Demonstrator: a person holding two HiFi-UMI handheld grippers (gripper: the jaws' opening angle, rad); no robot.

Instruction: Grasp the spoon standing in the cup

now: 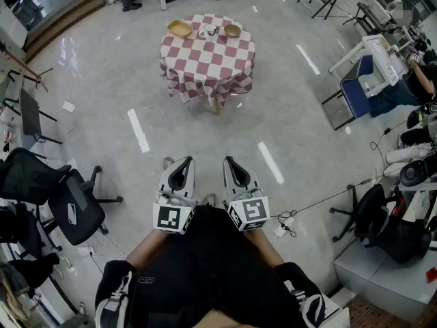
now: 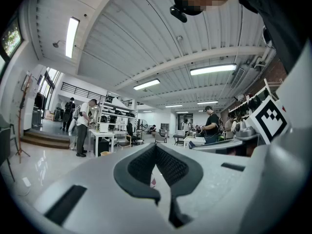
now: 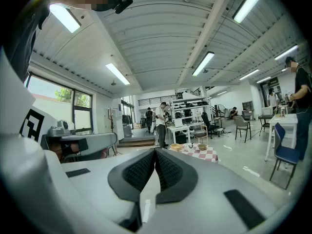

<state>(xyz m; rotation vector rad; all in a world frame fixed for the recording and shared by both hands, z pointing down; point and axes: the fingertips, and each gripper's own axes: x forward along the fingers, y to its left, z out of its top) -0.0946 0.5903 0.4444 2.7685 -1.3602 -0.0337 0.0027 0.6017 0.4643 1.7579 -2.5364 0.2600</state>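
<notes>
**Spoon well out of reach, both grippers closed on nothing**

Spoon: too small to pick out at this range. Its cup (image 1: 210, 31) is a pale speck near the far edge of a round table (image 1: 205, 63) with a red-and-white checked cloth, at the top of the head view. The right gripper view shows the cup (image 3: 190, 146) again, low and distant above the jaw tips. A tan basket (image 1: 179, 28) sits to the cup's left and a small bowl (image 1: 233, 31) to its right, all three in a row and apart from each other.

Left gripper (image 1: 181, 162): held close in front of the body, pointing forward toward the table and about level. Jaws pressed together at the tips, nothing between the ribbed pads. A sliver of checked cloth shows through the hollow behind the tips in its own view. Its marker cube (image 1: 175, 217) faces up at the camera.

Right gripper (image 1: 231, 162): just beside the left one and parallel to it, aimed the same way, nose dipped very slightly. Jaws closed tip to tip, pads empty. Its marker cube (image 1: 249, 212) also faces up.

Arms: bare forearms (image 1: 140, 250) come out from dark clothing at the bottom of the head view, elbows tucked in, hands side by side at waist level.

Between grippers and table lies a wide stretch of grey polished floor (image 1: 102, 80). Black office chairs (image 1: 75, 207) stand off to the left
</notes>
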